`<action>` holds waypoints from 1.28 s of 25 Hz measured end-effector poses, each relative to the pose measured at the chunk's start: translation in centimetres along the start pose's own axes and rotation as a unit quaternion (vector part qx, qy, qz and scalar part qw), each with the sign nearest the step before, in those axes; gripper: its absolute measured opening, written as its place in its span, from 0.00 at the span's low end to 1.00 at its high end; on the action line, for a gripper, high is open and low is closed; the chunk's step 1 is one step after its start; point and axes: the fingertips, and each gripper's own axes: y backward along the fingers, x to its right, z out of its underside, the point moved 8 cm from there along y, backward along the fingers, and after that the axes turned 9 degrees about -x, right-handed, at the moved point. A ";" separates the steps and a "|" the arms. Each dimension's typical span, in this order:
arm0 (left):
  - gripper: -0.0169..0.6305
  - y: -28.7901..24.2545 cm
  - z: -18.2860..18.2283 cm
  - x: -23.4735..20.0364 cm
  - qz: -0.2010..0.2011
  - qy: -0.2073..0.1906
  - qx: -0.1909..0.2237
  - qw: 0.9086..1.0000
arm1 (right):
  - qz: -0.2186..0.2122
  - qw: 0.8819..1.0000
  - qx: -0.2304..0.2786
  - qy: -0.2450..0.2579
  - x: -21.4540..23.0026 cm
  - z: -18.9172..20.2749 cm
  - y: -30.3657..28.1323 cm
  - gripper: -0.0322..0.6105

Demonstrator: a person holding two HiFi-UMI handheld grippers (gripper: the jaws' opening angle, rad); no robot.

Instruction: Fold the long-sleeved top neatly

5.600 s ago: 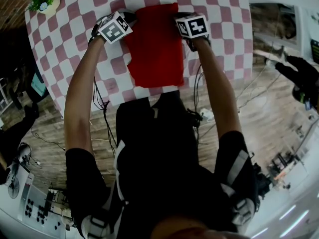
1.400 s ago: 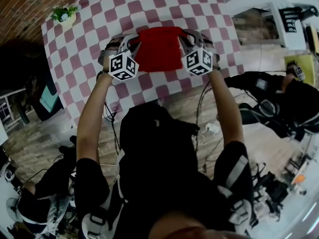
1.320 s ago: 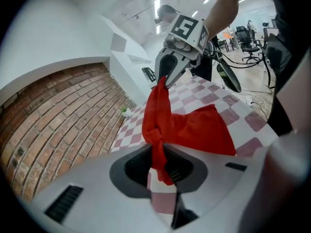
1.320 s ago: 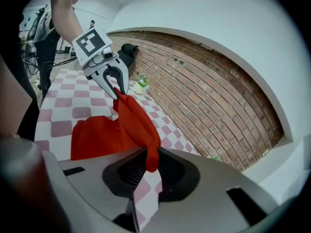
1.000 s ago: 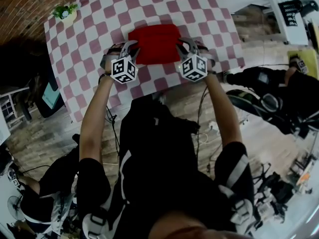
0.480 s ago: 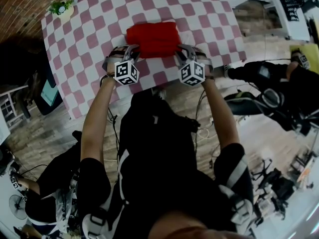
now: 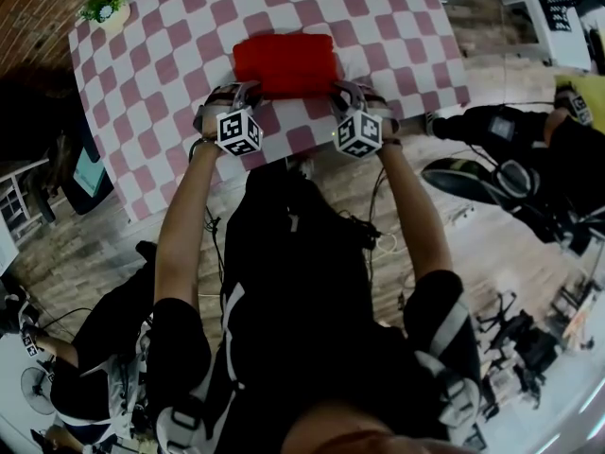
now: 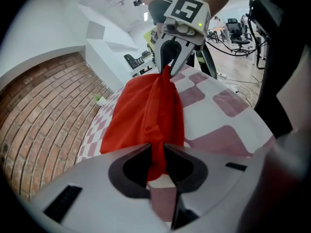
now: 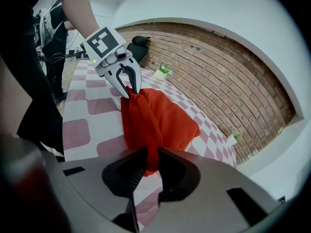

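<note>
Head view: folded red top (image 7: 285, 64) lies at the table's (image 7: 170, 55) near edge, its near corners pinched by left gripper (image 7: 241, 91) and right gripper (image 7: 342, 89); likely soft, limp cloth, best gripped at corners.

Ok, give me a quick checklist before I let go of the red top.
1. Left claw shut on top: ok.
2. Right claw shut on top: ok.
3. Top wholly over table: ok.
4. Held edge down flat on table: cannot tell.
5. Plant clear of top: ok.
</note>
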 end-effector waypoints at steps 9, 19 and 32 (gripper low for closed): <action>0.19 0.7 0.2 0.4 0.060 0.082 0.005 0.995 | -0.023 0.999 0.000 -0.034 -0.5 0.1 0.0 0.17; 0.31 7.1 -1.2 -0.7 0.057 0.138 0.064 0.987 | -0.037 0.993 0.077 -0.085 1.9 -0.2 5.0 0.26; 0.31 0.8 -9.5 -5.4 0.099 0.092 0.078 0.988 | -0.026 0.974 0.079 -0.209 9.6 0.8 0.7 0.26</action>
